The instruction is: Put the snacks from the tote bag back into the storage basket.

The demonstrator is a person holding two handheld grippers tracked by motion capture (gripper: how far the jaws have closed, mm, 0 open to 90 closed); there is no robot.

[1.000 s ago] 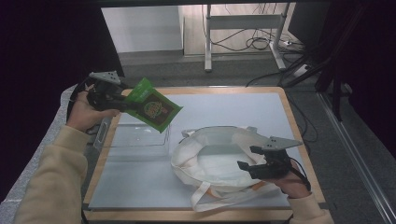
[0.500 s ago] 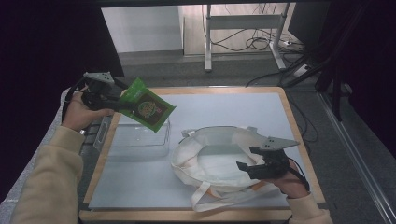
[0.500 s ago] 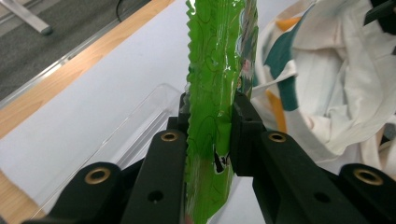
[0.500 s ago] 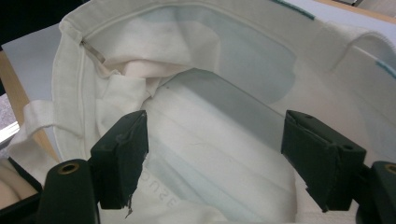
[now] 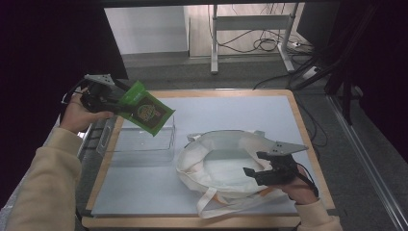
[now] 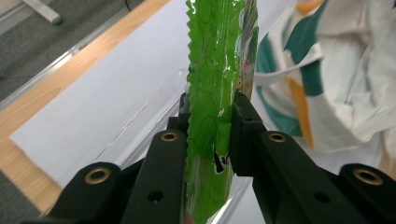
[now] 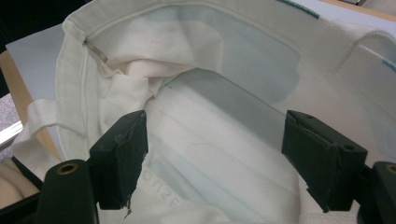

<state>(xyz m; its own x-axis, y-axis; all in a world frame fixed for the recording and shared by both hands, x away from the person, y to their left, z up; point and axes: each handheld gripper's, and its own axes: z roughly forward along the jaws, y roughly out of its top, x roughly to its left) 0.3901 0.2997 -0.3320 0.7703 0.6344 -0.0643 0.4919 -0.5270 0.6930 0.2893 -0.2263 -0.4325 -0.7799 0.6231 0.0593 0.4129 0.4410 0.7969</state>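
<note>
The left gripper [image 5: 115,98], jaws clamped on a flat green foil snack packet [image 5: 146,108] above the bench's left edge, carries it; next it must cross to the white cloth tote bag [image 5: 226,166] where the right gripper [image 7: 212,154] waits, jaws wide.

At the left of the frame, the left gripper [image 5: 120,98] clamps a green snack packet [image 5: 146,109] above a clear plastic bin [image 5: 139,144]. Lower right, the right gripper [image 5: 255,171] rests at the rim of an open white tote bag [image 5: 216,166], its jaws apart.

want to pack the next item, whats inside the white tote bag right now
The white tote bag lies open, and its inside shows bare pale lining and folds, with no item visible. The near rim and the right claw cover part of its floor.
</note>
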